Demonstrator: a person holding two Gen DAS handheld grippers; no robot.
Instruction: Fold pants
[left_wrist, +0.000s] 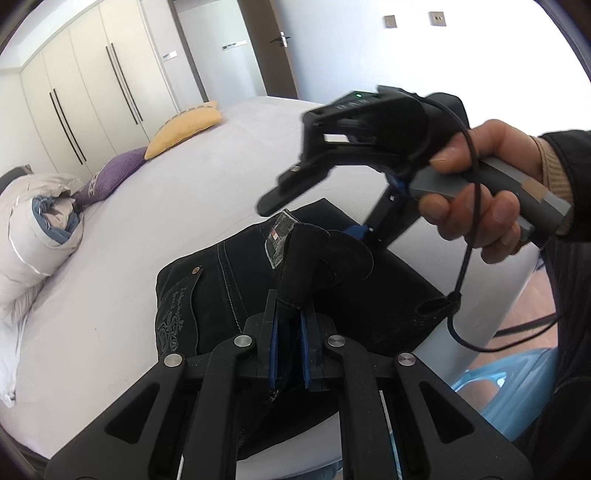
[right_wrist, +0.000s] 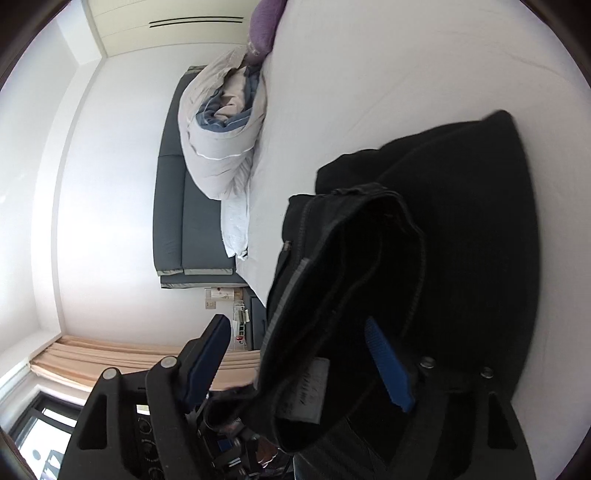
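Note:
Dark folded pants (left_wrist: 207, 291) lie on the white bed near its front edge. My left gripper (left_wrist: 290, 325) is shut on a raised fold of the pants' waistband, which stands up between the blue pads. The right gripper (left_wrist: 325, 184), held by a hand, hovers just above the pants at the right. In the right wrist view the pants (right_wrist: 461, 206) fill the right side, and the waistband opening hangs between the fingers of my right gripper (right_wrist: 299, 354). Its blue pads (right_wrist: 388, 365) stand wide apart, one inside the waistband.
The white bed sheet (left_wrist: 166, 199) spreads to the left and beyond. A rolled white duvet (left_wrist: 33, 236), a purple cushion (left_wrist: 110, 177) and a yellow cushion (left_wrist: 184, 129) lie along the far side. Wardrobe doors (left_wrist: 81, 92) stand behind. A blue plastic stool (left_wrist: 509, 387) sits beside the bed.

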